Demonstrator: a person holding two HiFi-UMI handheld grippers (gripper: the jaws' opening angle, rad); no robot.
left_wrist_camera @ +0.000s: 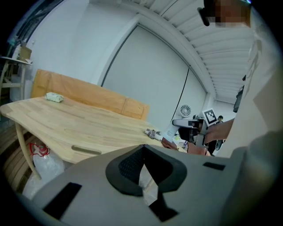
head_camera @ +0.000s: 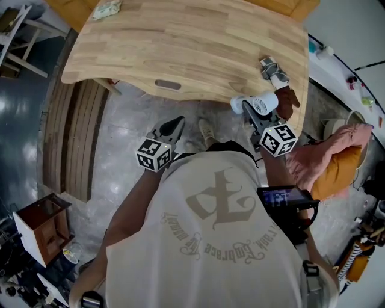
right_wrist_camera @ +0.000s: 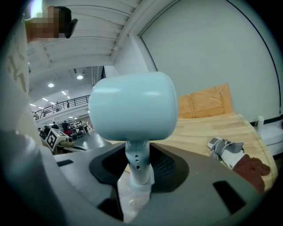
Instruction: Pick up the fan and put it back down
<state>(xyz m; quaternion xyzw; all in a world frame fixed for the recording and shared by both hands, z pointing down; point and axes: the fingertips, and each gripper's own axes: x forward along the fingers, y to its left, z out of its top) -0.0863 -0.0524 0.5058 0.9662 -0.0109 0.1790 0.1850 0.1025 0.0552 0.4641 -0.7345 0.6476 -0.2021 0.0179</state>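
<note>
1 fan (head_camera: 263, 103), 2 claws (head_camera: 178, 123) (head_camera: 250, 112), 1 table (head_camera: 180, 42), 1 green packet (head_camera: 107, 8).

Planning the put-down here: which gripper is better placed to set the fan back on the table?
Right. The right gripper grips the fan by its handle, at the wooden table's near edge. The left gripper is empty, jaws together, off the table over the floor.

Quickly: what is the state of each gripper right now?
Left gripper: closed, nothing between its jaws.
Right gripper: closed on the handle of the fan, holding it.
</note>
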